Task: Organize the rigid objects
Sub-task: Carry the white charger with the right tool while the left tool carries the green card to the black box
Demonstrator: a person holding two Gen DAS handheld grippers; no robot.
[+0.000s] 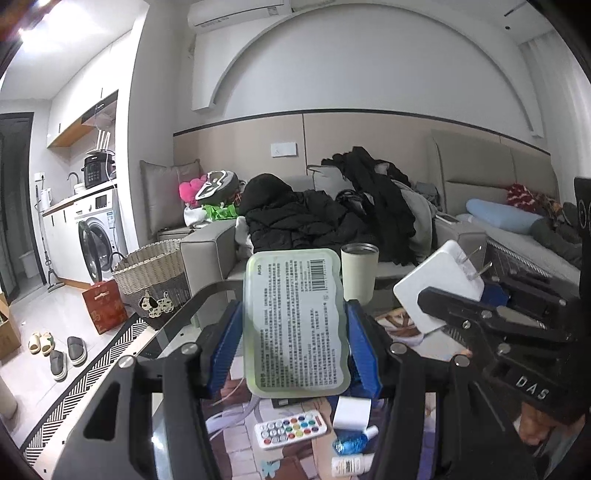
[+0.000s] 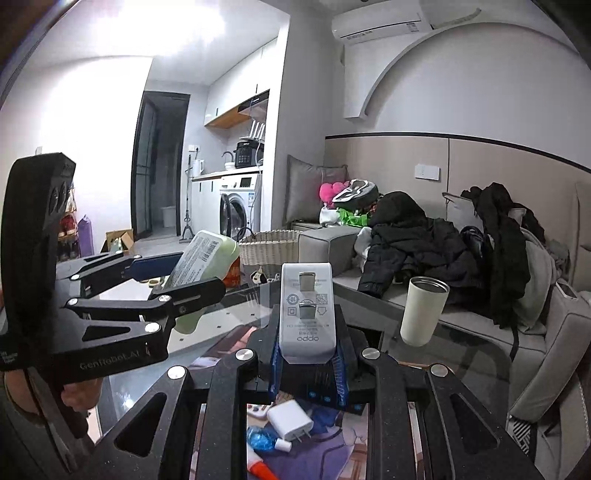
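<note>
Both loads are lifted clear of the surface (image 2: 229, 321): the left claw (image 1: 295, 325) clamps a pale green tin (image 1: 297, 321), the right claw (image 2: 308, 354) a white charger (image 2: 306, 310). Next, each probably needs carrying to a tidy spot.

Small studio flat, apparently: grey sofa (image 2: 424, 295) heaped with dark coats (image 1: 317, 221), washing machine (image 2: 236, 206) beneath a kitchen counter, wall air conditioner (image 2: 380, 22), wicker laundry basket (image 1: 155, 277), slippers (image 1: 59, 350) on the floor.
</note>
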